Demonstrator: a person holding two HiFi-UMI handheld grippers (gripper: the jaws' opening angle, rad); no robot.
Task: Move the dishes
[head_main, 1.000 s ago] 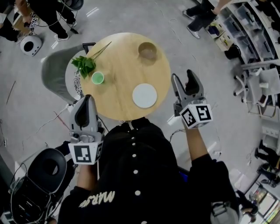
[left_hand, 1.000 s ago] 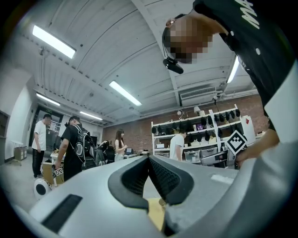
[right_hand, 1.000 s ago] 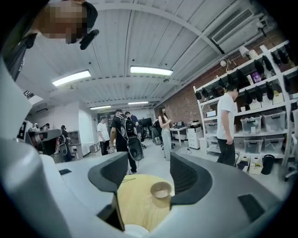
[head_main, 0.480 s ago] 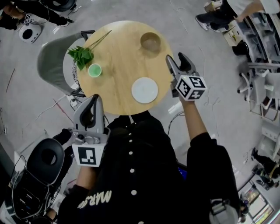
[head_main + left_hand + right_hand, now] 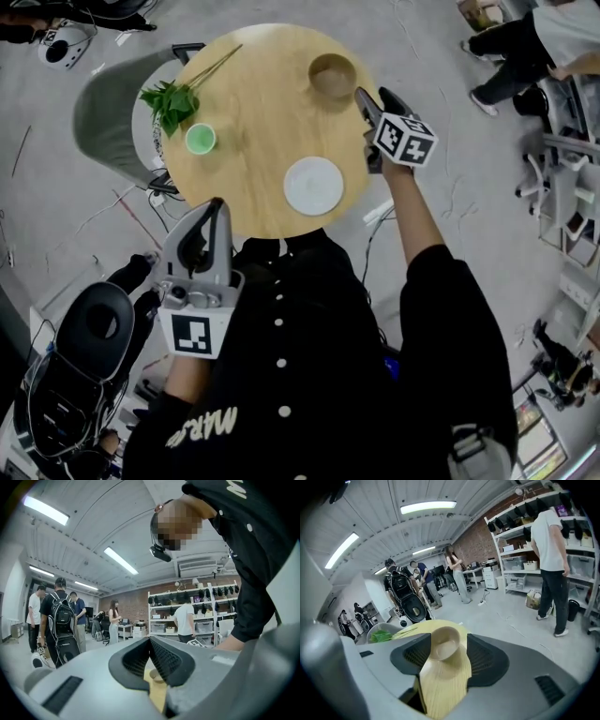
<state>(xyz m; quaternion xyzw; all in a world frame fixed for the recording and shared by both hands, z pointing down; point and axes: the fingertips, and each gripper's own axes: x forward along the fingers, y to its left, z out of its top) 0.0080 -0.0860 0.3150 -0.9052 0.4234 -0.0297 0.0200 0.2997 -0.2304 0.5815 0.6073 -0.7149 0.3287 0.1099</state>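
A round wooden table (image 5: 253, 94) carries a tan bowl (image 5: 332, 73) at its far right, a white plate (image 5: 314, 185) near the front and a small green cup (image 5: 200, 139) at the left. My right gripper (image 5: 373, 98) hovers at the table's right edge just right of the bowl, open and holding nothing. In the right gripper view the bowl (image 5: 443, 644) sits just ahead, between the open gripper's (image 5: 443, 660) pads. My left gripper (image 5: 216, 208) is shut and holds nothing, below the table's near edge; in the left gripper view its pads (image 5: 164, 660) meet at the tip.
A leafy green sprig (image 5: 171, 103) lies on the table's far left beside the cup. A grey chair (image 5: 103, 112) stands left of the table. A black round device (image 5: 94, 328) and cables lie on the floor at lower left. People and shelves (image 5: 562, 103) are at the right.
My right gripper has moved forward along the table's right side to beside the bowl. The left gripper has stayed near the table's front edge.
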